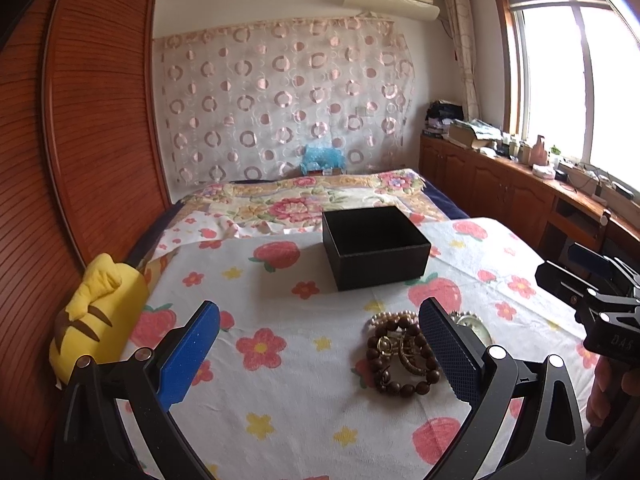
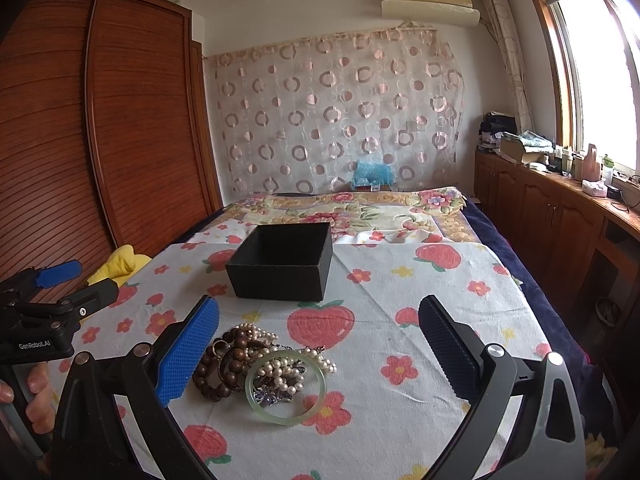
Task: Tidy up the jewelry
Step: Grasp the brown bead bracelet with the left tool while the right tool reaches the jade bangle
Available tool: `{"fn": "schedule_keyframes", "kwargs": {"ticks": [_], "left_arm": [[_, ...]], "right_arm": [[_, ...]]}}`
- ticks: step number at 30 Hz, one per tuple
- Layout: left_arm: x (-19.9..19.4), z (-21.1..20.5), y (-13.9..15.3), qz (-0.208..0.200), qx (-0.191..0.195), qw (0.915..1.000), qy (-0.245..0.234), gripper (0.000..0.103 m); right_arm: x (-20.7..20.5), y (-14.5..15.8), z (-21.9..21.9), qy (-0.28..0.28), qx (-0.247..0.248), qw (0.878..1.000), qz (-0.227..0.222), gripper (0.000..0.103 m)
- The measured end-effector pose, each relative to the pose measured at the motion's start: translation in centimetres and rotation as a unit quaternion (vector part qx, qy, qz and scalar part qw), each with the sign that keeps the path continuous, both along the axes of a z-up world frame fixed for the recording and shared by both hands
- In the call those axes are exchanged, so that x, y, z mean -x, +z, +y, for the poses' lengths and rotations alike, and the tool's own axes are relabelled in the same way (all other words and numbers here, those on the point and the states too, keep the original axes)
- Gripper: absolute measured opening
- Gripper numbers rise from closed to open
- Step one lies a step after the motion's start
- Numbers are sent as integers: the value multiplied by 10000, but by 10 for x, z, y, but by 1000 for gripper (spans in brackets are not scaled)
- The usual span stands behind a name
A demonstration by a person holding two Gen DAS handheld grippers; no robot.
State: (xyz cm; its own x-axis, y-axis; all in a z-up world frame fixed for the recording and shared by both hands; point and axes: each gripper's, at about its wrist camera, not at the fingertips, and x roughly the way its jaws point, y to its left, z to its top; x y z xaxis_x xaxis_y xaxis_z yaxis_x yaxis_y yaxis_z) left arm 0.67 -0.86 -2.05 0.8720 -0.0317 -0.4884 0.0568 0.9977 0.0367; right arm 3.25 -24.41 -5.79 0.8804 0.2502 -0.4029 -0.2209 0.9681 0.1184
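Observation:
A pile of jewelry (image 2: 260,368) lies on the flowered cloth: brown bead bracelets (image 2: 224,364), pearl strands (image 2: 280,364) and a pale green bangle (image 2: 285,386). It also shows in the left wrist view (image 1: 400,352), partly behind my right finger. An open, empty black box (image 1: 376,248) (image 2: 282,266) stands beyond the pile. My left gripper (image 1: 320,320) is open and empty, with the pile by its right finger. My right gripper (image 2: 320,316) is open and empty, with the pile by its left finger.
A yellow plush toy (image 1: 100,312) lies at the cloth's left edge by the wooden wardrobe (image 1: 80,120). Wooden cabinets (image 2: 560,208) with clutter run under the window on the right. The flowered bed (image 2: 352,208) stretches behind the box.

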Motion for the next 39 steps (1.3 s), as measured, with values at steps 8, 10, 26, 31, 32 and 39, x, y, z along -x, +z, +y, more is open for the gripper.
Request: {"fn": "schedule_keyframes", "kwargs": {"ticks": [8,10,26,31,32,39], "left_arm": [[-13,-1,-20,470,58,9978,-460,96],[-16,-2,-27,590,80,9966,-564,96],[-32,-35,-73,1377,178,9768,-1632,67],[-32,-55,-78,1491,85,9686,-1986,34],[-33,-59,-79,1507,52,9675,-2031,33],[-42,-68,-90,1660,-192,9649,-2026,30]], "right_arm": [[-13,-35,1,197,219,9983,506,101],[-15,-42,1,318,236,9973,621,101],[-25,-67,-3,710,420,9903,1117,74],[-30,-71,-6,763,457,9882,1244,64],[-31,-72,-7,763,462,9880,1265,63],[-35,-73,-6,819,496,9863,1340,63]]}}
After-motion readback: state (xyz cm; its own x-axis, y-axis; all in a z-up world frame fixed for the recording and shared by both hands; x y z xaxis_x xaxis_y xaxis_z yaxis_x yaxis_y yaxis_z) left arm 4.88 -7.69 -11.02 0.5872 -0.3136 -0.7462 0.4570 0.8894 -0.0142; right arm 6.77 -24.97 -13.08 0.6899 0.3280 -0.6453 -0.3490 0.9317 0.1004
